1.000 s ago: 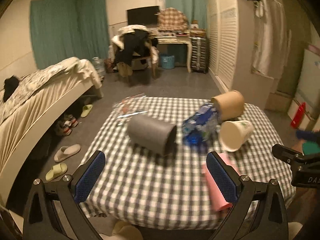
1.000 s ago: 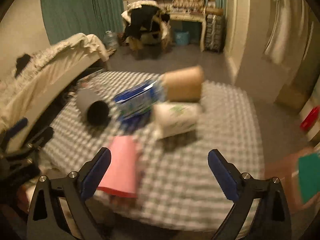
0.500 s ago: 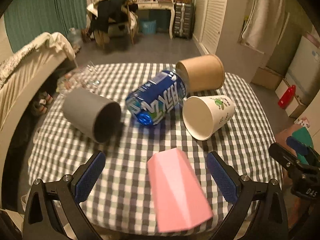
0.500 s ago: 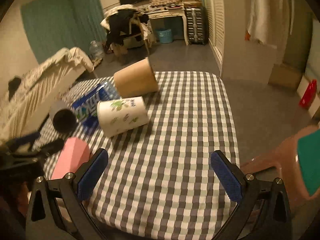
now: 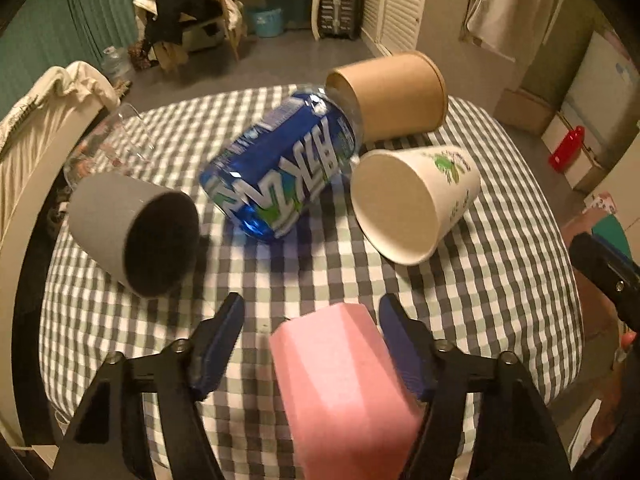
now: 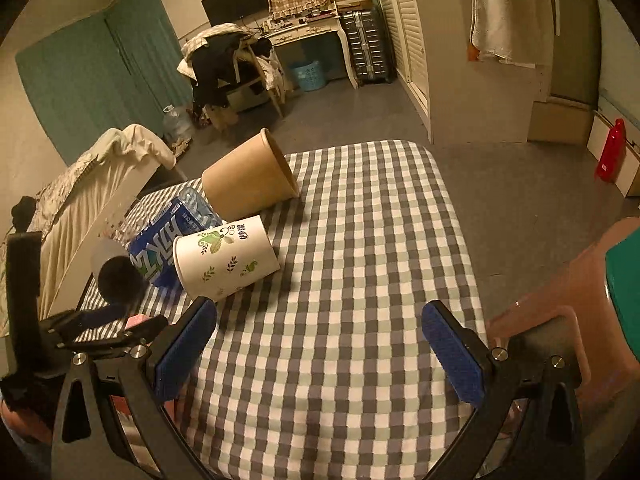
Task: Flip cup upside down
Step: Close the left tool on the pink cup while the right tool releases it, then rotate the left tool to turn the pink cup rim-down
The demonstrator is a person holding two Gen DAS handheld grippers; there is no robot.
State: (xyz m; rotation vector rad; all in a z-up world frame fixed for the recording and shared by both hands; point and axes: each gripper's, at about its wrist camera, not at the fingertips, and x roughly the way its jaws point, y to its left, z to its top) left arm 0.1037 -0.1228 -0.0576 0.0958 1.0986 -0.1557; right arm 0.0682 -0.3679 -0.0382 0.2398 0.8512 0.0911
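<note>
A pink faceted cup [image 5: 344, 392] lies on its side at the near edge of the checked table [image 5: 500, 280]. My left gripper [image 5: 310, 344] straddles it with jaws partly closed; the right pad [image 5: 400, 348] touches the cup, the left pad [image 5: 218, 344] stands a little off it. A sliver of the pink cup [image 6: 134, 320] shows in the right wrist view behind the left gripper. My right gripper [image 6: 320, 352] is open and empty above the table's right half.
Lying on their sides: a grey cup [image 5: 136, 236], a blue bottle [image 5: 280, 176], a brown paper cup [image 5: 392, 96], a white printed paper cup [image 5: 412, 204] and a clear glass [image 5: 108, 148]. A bed [image 6: 80, 184] stands left, a pink stool [image 6: 560, 320] right.
My left gripper has moved forward and down over the pink cup and its jaws have narrowed around it. My right gripper has drifted slightly closer to the table and stays open.
</note>
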